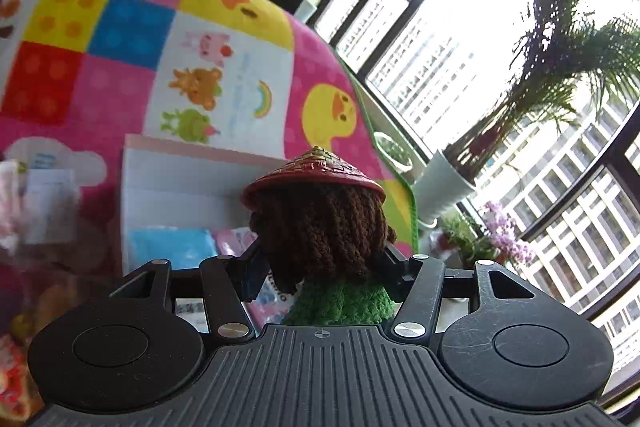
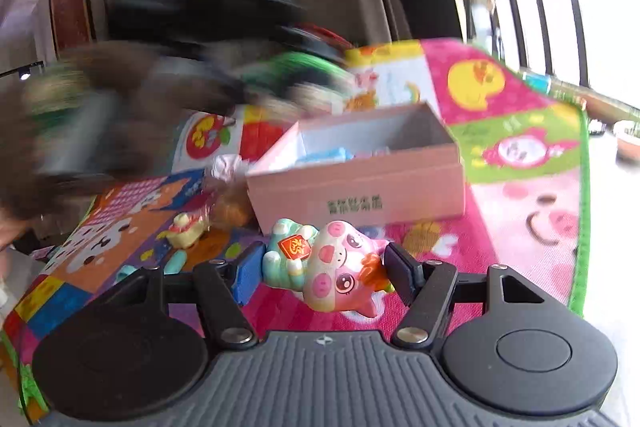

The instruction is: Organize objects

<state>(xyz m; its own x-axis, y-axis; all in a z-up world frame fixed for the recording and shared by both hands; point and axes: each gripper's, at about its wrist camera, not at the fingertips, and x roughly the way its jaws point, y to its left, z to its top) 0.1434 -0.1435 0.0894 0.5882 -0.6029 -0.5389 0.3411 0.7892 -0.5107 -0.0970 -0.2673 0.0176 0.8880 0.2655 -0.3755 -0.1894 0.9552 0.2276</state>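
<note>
Left gripper (image 1: 320, 263) pinches the crocheted doll (image 1: 320, 227) at the head, hat up, lifted clear of the mat — carried upright, probably bound for the pink box (image 1: 176, 203) at 10 o'clock of it. Right gripper (image 2: 320, 269) brackets the pig figurine (image 2: 328, 267) lying on the play mat (image 2: 520, 187); jaws look closed against its sides — box at 12 o'clock, open-topped to receive toys.
</note>
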